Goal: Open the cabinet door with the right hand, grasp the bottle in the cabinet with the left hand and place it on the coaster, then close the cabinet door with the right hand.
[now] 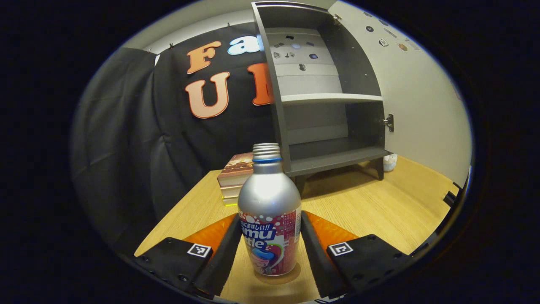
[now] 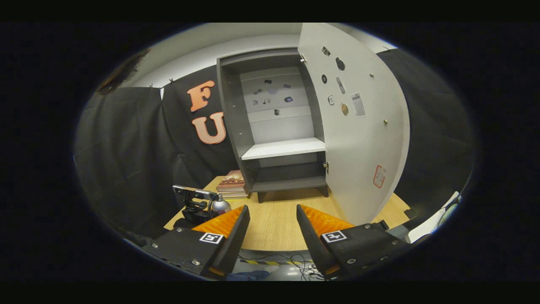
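My left gripper (image 1: 270, 236) sits low over the table (image 1: 379, 207), jaws spread w/ the bottle (image 1: 270, 219) standing upright between them; whether the fingers (image 1: 223, 249) actually press its sides I can't tell, they look just beside the label on both sides; bottle is silver w/ a blue ring under the threaded neck, no cap visible, its base on a brownish coaster (image 1: 278, 278) near the table's front edge; behind it a stack of books (image 1: 236, 175) lies toward the table's back-left, touching or just beside the cabinet (image 1: 325, 105); cabinet stands at the back edge, shelves bare, door (image 1: 422, 105) swung wide to the right.

My right gripper (image 2: 272, 228) hangs over the table's (image 2: 274, 219) front edge, jaws spread, nothing between them; ahead the cabinet (image 2: 274, 126) w/ its door (image 2: 358, 126) open, stickers on the door's inner face; in the right gripper view the left gripper (image 2: 196, 207) shows farther off at the table's left side, the bottle's silver shoulder (image 2: 220, 204) peeking just behind it; books (image 2: 232, 185) by the cabinet's left foot.
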{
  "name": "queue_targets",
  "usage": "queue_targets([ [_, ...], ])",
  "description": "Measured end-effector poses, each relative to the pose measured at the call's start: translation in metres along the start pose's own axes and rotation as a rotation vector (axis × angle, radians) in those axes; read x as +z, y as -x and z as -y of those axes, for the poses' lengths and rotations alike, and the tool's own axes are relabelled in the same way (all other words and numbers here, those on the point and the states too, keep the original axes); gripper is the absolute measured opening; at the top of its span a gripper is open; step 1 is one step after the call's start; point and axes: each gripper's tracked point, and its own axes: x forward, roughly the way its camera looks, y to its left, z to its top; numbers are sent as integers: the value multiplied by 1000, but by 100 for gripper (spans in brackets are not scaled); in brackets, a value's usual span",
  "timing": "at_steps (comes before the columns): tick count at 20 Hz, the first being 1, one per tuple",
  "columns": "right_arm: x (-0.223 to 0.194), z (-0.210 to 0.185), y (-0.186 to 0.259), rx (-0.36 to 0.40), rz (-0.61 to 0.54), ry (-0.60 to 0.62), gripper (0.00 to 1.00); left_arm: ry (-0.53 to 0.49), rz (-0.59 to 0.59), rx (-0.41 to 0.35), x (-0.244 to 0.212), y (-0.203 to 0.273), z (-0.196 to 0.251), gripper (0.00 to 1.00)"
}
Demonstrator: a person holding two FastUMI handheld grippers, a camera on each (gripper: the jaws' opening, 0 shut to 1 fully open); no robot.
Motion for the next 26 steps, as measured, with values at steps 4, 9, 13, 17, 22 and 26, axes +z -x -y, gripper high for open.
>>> queue_targets([
  [4, -13, -1, -4, 8, -39, -14, 70, 20, -3, -4, -16, -6, 3, 86],
  [9, -24, -2, -7, 18, -81, -7, 70, 25, -61, 6, -45, -6, 2, 86],
  [13, -25, -8, -10, 42, -90, -4, 70, 7, -11, -6, -41, 0, 4, 86],
  [17, -28, -8, -12, 51, -103, 1, 70, 28, -5, 6, -37, -4, -1, 86],
  [22, -33, -10, -10, 54, -118, -1, 70, 46, -15, 11, -43, -10, -1, 86],
  [26, -31, -13, -18, 61, -121, -11, 70, 36, -13, 5, -44, -2, -1, 86],
])
